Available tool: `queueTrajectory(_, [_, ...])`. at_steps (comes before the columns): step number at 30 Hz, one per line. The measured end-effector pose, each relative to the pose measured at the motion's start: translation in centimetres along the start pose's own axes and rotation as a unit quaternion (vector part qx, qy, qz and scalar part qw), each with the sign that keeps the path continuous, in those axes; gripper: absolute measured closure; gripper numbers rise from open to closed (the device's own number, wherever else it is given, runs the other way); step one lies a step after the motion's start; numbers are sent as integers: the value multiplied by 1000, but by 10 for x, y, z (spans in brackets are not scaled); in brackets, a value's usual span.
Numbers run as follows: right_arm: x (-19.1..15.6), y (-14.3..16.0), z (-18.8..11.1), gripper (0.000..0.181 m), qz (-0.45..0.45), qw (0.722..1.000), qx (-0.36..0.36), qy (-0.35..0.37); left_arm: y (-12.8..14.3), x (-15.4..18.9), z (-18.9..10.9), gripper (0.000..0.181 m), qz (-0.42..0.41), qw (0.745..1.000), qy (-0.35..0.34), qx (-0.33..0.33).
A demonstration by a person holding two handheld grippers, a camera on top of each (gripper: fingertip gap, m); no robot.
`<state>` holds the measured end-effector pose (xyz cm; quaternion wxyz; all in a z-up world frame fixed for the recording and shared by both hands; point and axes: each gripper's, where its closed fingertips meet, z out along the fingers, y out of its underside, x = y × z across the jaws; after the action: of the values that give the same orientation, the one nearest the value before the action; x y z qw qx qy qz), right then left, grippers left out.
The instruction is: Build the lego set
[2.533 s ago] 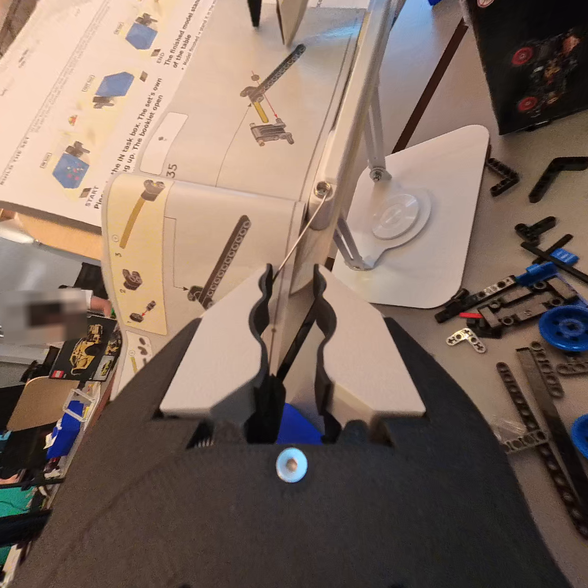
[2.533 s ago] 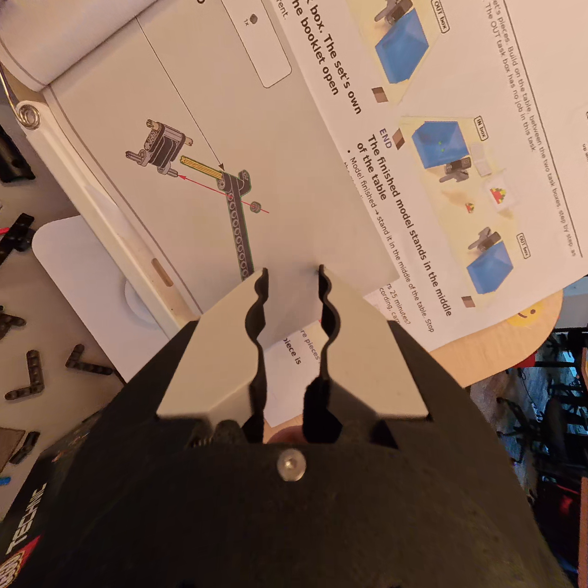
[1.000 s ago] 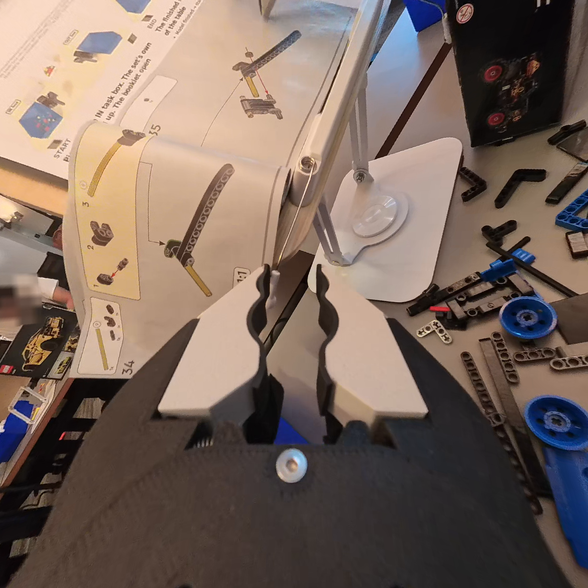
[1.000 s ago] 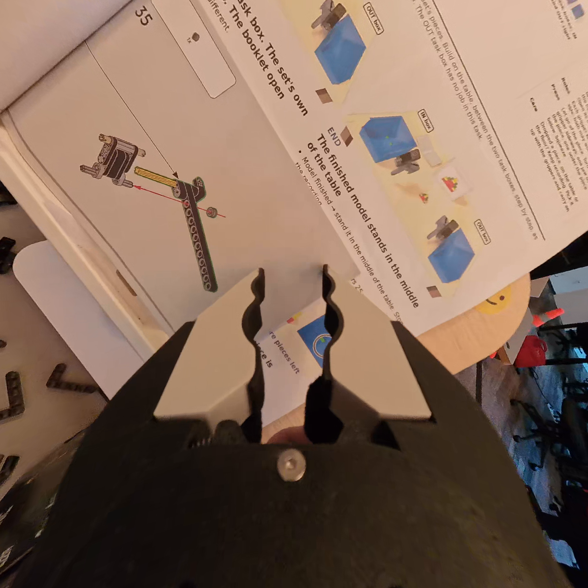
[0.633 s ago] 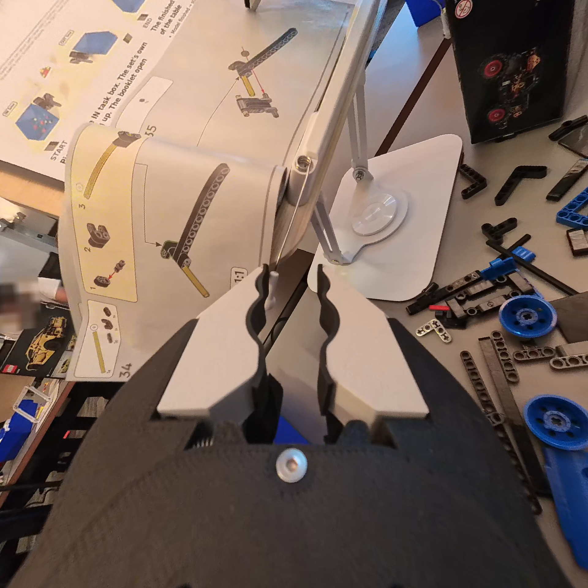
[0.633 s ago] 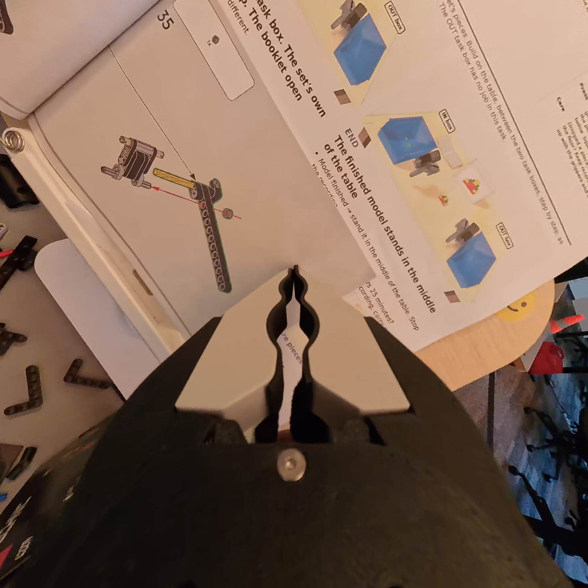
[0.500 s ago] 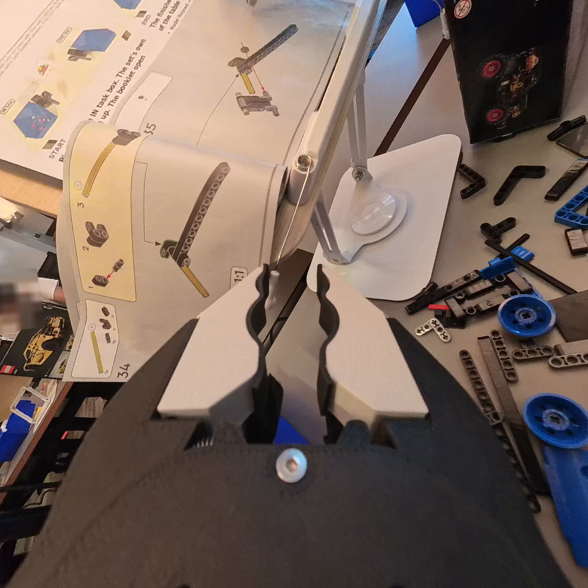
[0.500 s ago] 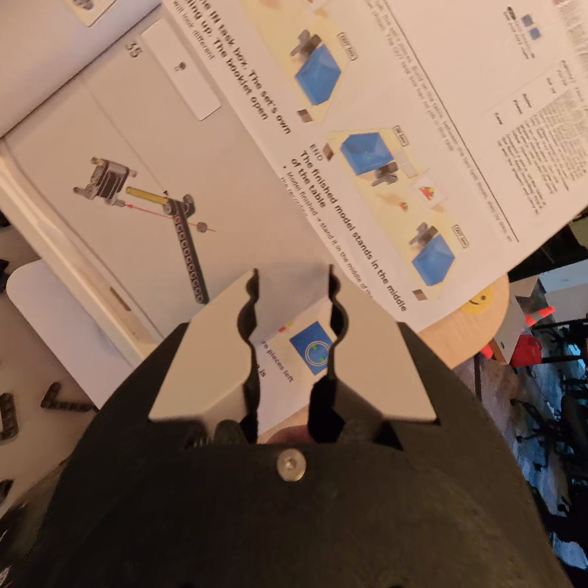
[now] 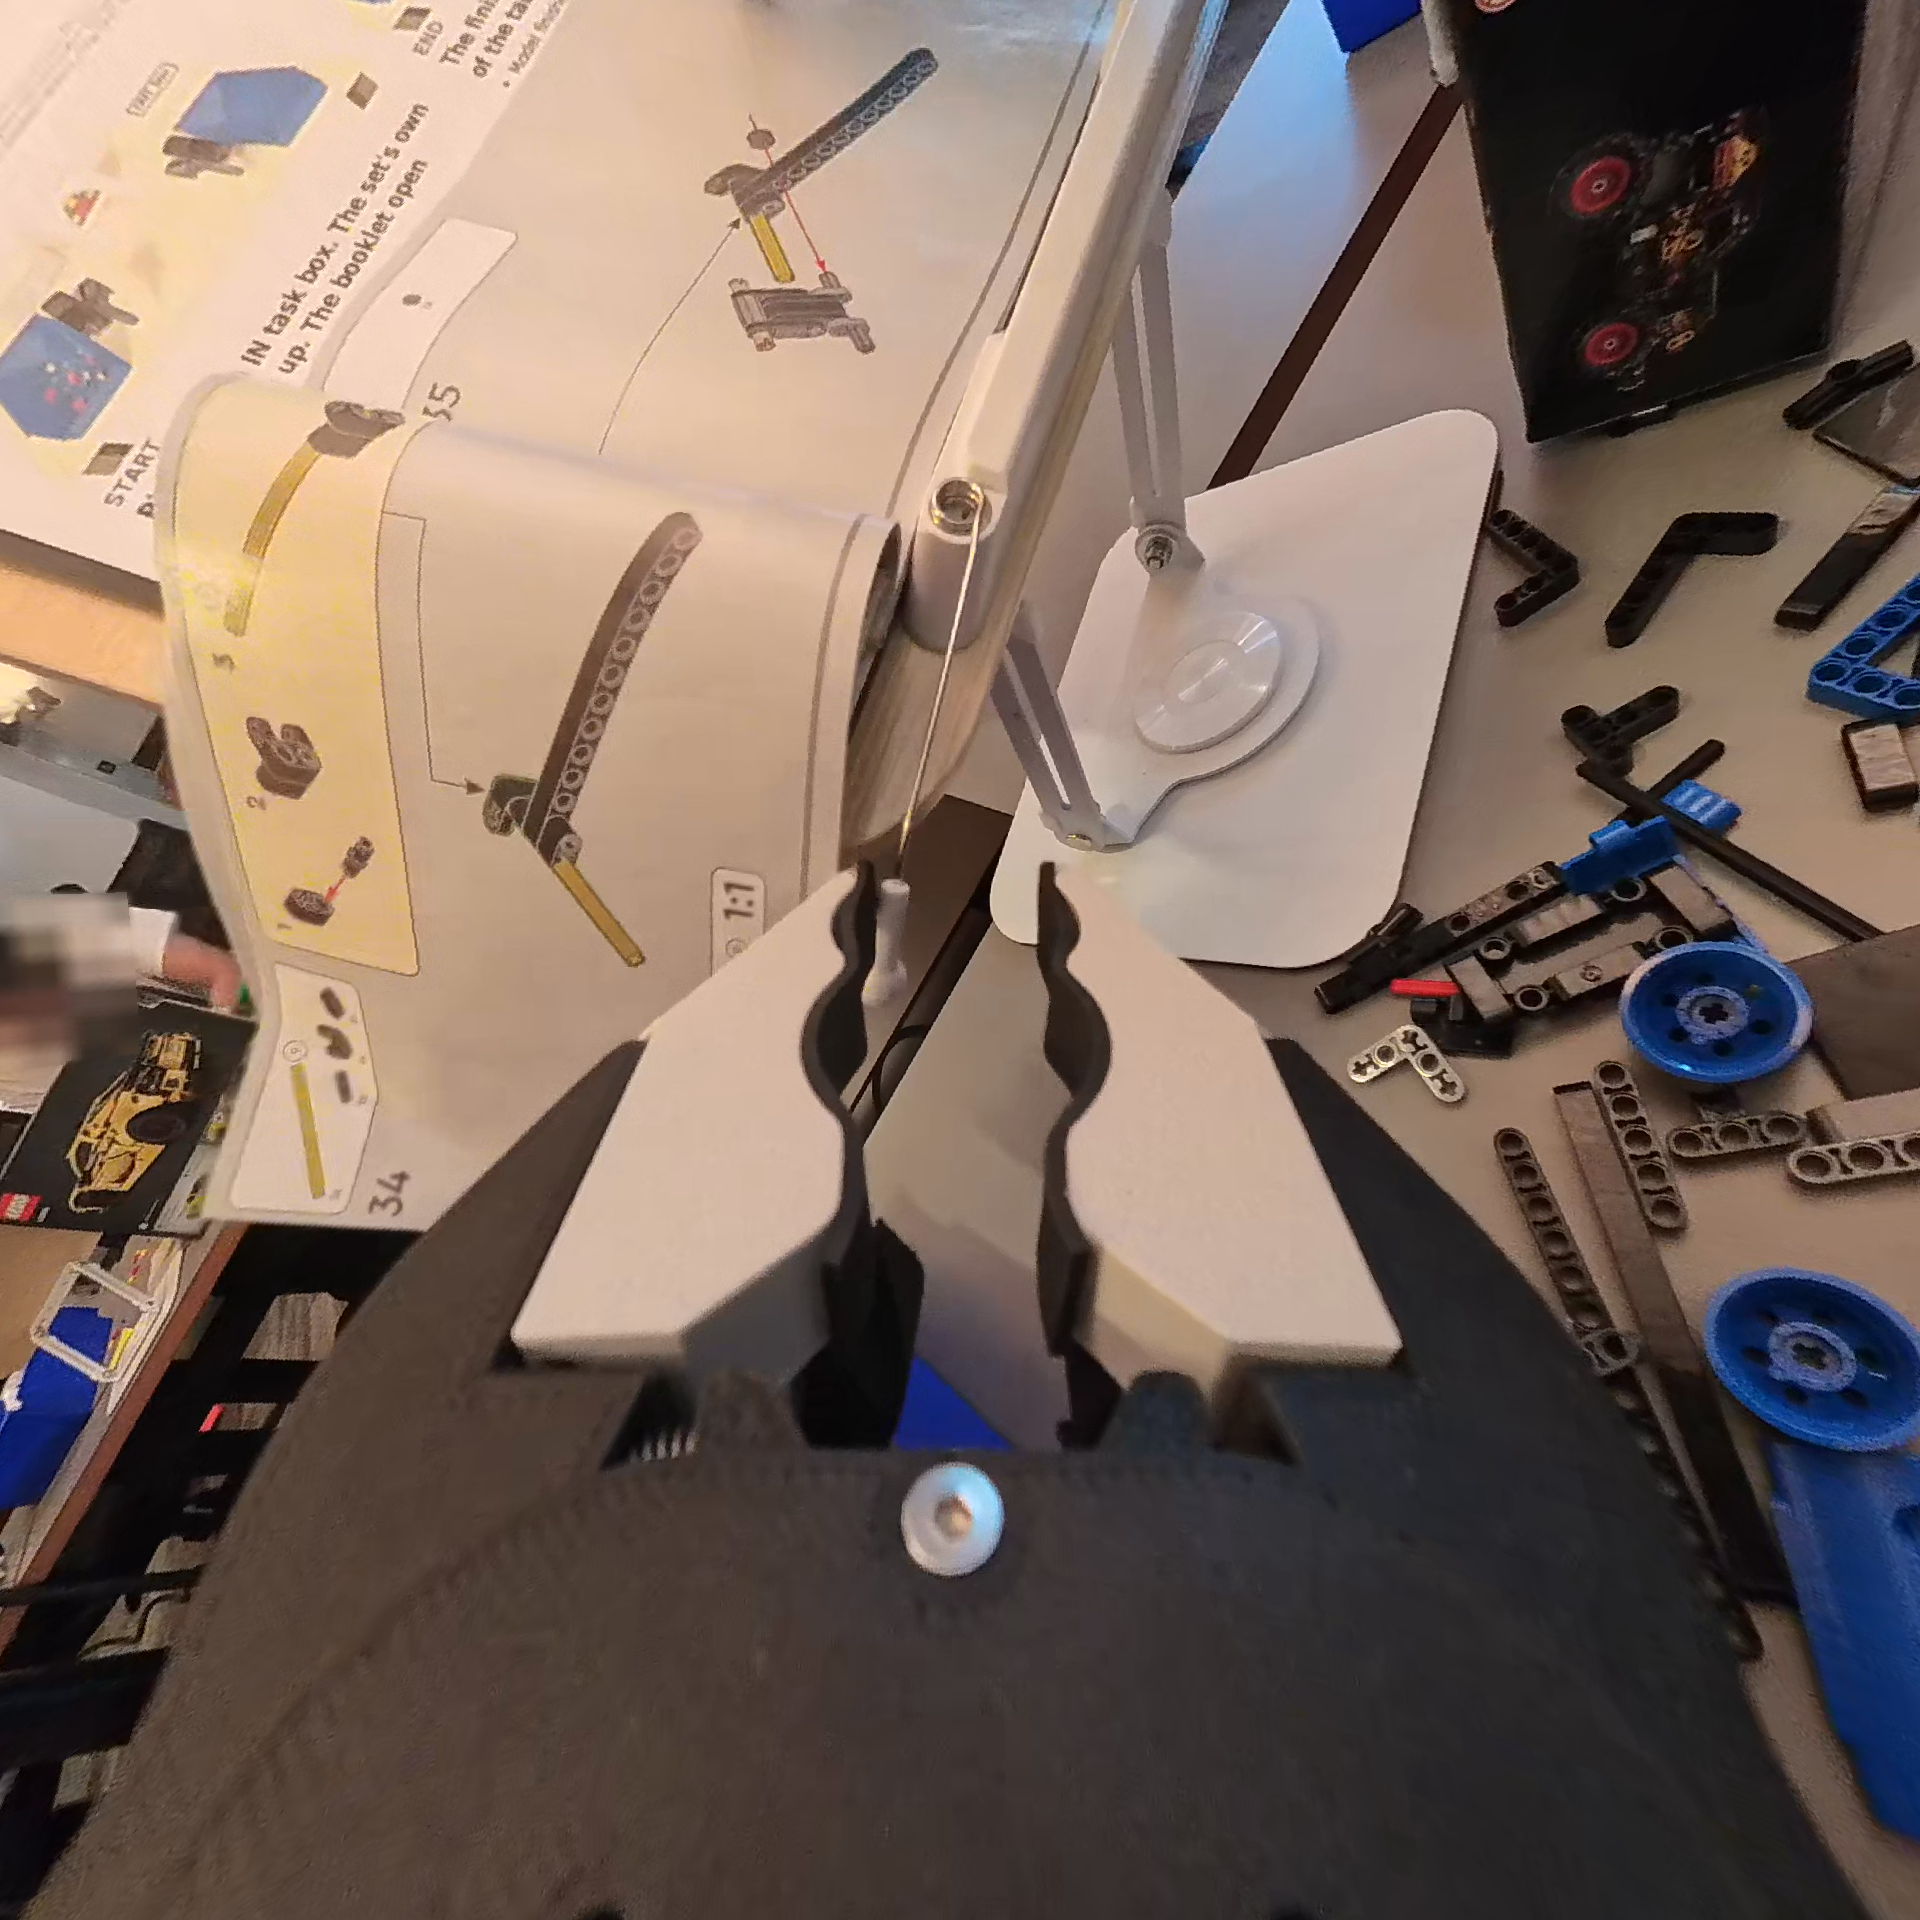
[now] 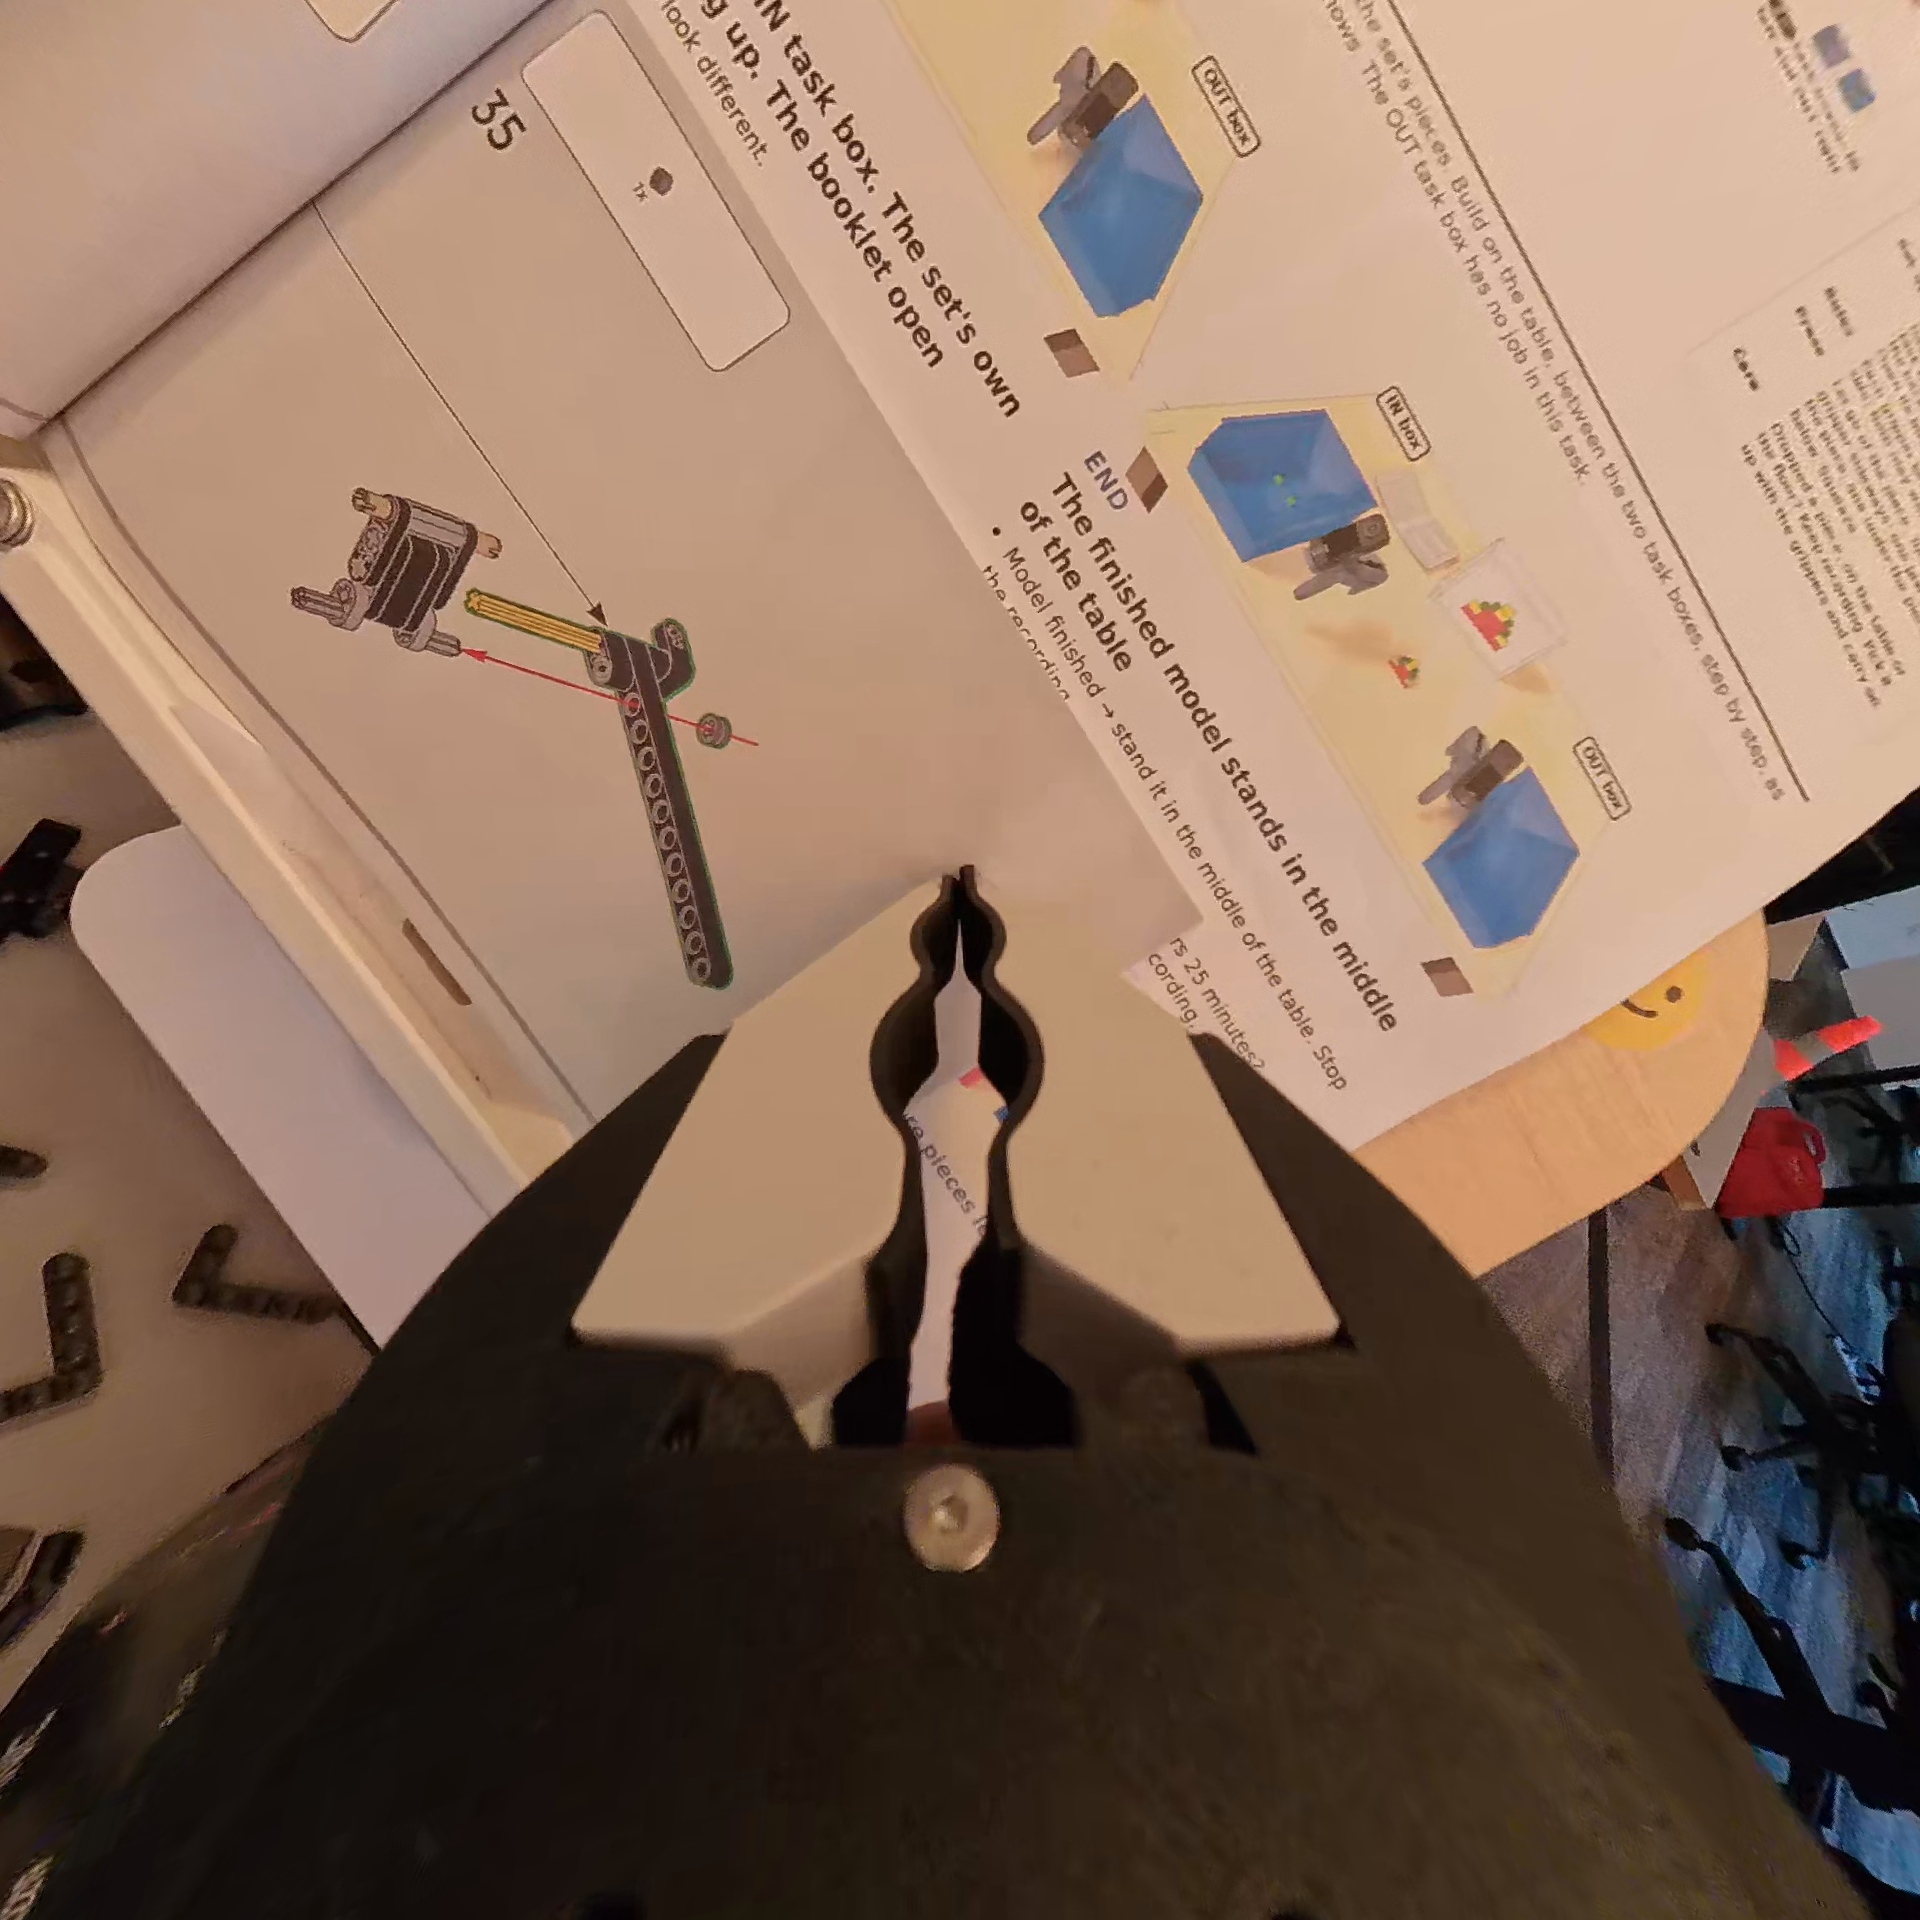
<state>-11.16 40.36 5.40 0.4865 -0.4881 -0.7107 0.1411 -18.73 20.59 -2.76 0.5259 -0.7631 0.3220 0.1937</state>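
Instruction booklet point(image 10: 644, 436): open, propped on a white stand point(image 9: 1257, 686) at the table edge; spine runs along the stand's ledge. The open page carries a diagram of a long black beam. In the left wrist view the other leaf point(image 9: 499, 748) curls over and down off the ledge, its free edge hanging beyond the table. A thin wire page holder point(image 9: 940, 686) hangs from the ledge's end, its white tip just beside the left gripper's near finger.

Printed sheet point(image 10: 1403, 436): lies under and beside the booklet, with blue box pictures, overhanging a round wooden tabletop.

Lego parts, loose on the grey table point(image 9: 1558, 343), right of the stand: partly built black frame point(image 9: 1527, 935) with a blue piece, long axis running lower left to upper right; two blue wheels point(image 9: 1714, 1013); black angled beams point(image 9: 1683, 561); long black holed beams point(image 9: 1579, 1236) lying roughly lengthwise toward the camera. Black set box point(image 9: 1652, 197) stands upright behind them.

Left gripper point(image 9: 951, 894): jaws parted by a wide gap, holding nothing, pointed at the stand's base.

Right gripper point(image 10: 958, 883): fingertips point(image 10: 943, 896) pressed together at the lower edge of the open booklet page; whether paper is pinched between them cannot be told.
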Motion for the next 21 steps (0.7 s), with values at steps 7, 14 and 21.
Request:
queueTrajectory(7, [-7, -1, -8, 181, 5, 1000, 5, -19, -6, -1, -5, 153, -6, 1000, 4, 20])
queueTrajectory(14, [18, -5, -14, 129, 22, 999, 25, 32, -13, -6, -9, 153, -7, 999, -11, 30])
queueTrajectory(21, [19, 4, -3, 129, 24, 1000, 1, 14, -9, -5, -6, 152, -7, 1000, -11, 24])
